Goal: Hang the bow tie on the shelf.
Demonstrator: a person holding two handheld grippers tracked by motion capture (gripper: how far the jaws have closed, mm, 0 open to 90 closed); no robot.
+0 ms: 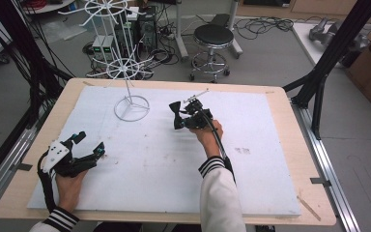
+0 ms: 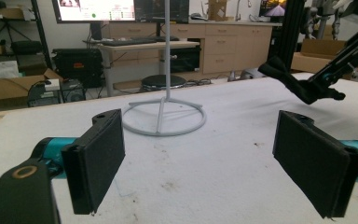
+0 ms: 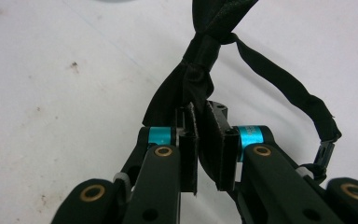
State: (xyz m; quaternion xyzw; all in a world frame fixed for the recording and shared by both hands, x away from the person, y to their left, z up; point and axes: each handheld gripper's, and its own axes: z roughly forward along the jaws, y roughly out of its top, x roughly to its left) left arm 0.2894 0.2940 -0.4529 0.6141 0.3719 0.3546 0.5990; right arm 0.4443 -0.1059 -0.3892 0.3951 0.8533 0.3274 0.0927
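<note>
r gripper (image 1: pixel 178 116) clamped on black bow tie (image 1: pixel 177 114), held just above white mat (image 1: pixel 164 159) mid-table, strap (image 3: pixel 284 84) trailing on mat. l gripper (image 1: pixel 89 145) wide open, nothing betw pads, near mat's left edge. white wire stand (image 1: pixel 131 107) beyond.

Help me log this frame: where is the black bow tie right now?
In the high view, the black bow tie is clamped in the right tool, above mid-table, right of the white wire stand.
</note>
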